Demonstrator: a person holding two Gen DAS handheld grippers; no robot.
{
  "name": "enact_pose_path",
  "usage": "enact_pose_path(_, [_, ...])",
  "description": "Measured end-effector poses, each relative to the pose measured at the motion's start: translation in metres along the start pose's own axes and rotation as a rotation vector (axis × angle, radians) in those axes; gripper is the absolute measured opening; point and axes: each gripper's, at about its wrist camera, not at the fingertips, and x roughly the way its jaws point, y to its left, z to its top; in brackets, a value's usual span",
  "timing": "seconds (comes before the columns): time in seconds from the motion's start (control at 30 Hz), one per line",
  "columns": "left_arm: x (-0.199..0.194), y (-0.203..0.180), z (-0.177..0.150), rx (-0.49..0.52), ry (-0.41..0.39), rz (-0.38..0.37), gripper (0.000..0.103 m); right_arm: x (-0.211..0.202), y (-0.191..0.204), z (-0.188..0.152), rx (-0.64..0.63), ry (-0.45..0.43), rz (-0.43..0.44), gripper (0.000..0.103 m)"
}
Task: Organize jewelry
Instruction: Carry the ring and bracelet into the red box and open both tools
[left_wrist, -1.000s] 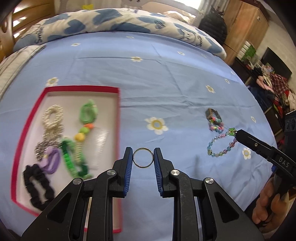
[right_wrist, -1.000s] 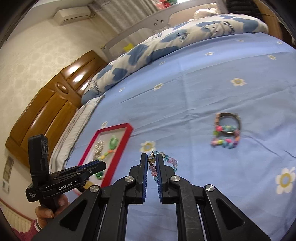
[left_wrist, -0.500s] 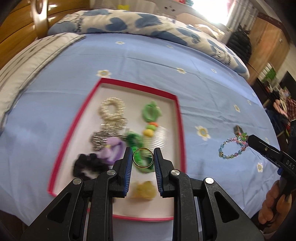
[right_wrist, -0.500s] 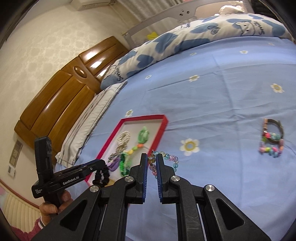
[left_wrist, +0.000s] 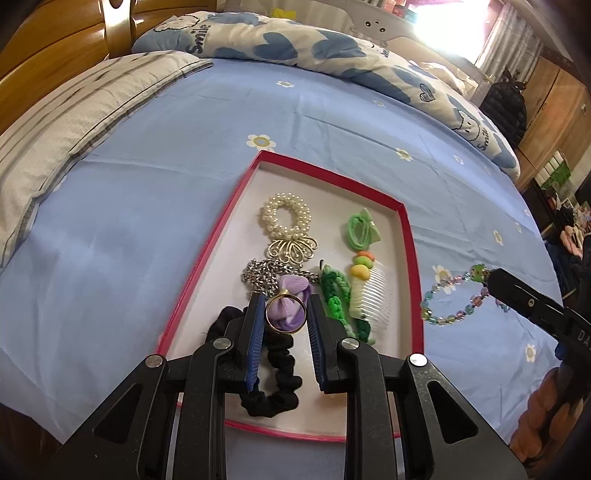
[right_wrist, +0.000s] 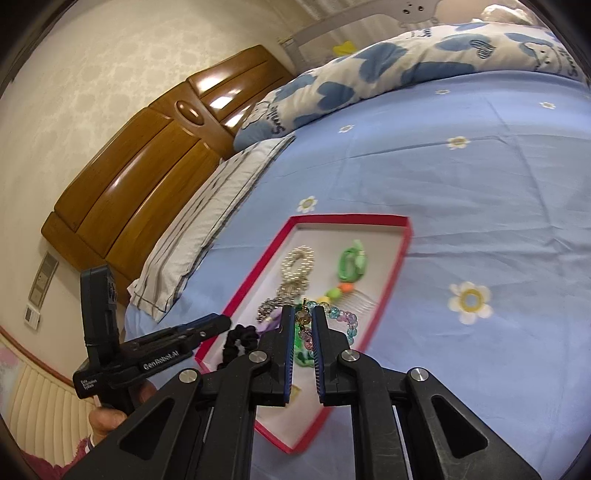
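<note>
A red-rimmed tray (left_wrist: 402, 214) (right_wrist: 399, 236) lies on the blue bedsheet and holds several hair ties, a pearl scrunchie (left_wrist: 286, 216), a chain, a green braid and a clear comb (left_wrist: 373, 295). My left gripper (left_wrist: 286, 314) is shut on a gold ring (left_wrist: 285, 313) and hangs over the tray's near half, above a purple tie. My right gripper (right_wrist: 303, 317) is shut on a pastel bead bracelet (right_wrist: 341, 319) (left_wrist: 450, 295), which dangles just off the tray's right rim. The right gripper's fingers (left_wrist: 513, 291) show at the right of the left wrist view.
A striped pillow (left_wrist: 74, 122) lies left of the tray and a blue-heart duvet (left_wrist: 332, 48) is bunched at the far side of the bed. A wooden headboard (right_wrist: 147, 155) stands at the left. A hand (right_wrist: 110, 413) holds the left gripper.
Both grippers have travelled left across the bed: the left one with the ring went from the bare sheet to over the tray, and the right one brought the bracelet up to the tray's right rim.
</note>
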Motion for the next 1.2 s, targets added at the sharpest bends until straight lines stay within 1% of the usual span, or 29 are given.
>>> enact_pose_path(0.2, [0.005,0.004,0.006,-0.01,-0.002,0.0,0.021,0.025,0.015,0.006,-0.021,0.023,0.025,0.009])
enact_pose_path(0.6, [0.025,0.011,0.026,-0.015,0.007,0.019,0.021,0.063,0.021,0.021,-0.008,0.04,0.065,0.009])
enact_pose_path(0.77, [0.041,0.011,0.027,-0.004,0.04,0.024,0.021,0.078,0.008,0.012,0.015,0.086,0.038,0.009])
enact_pose_path(0.97, [0.058,0.005,0.022,0.022,0.077,0.039,0.021,0.082,-0.014,-0.003,0.042,0.132,-0.012,0.009])
enact_pose_path(1.2, [0.072,0.003,0.016,0.038,0.103,0.069,0.021,0.087,-0.027,-0.008,0.051,0.166,-0.06,0.009])
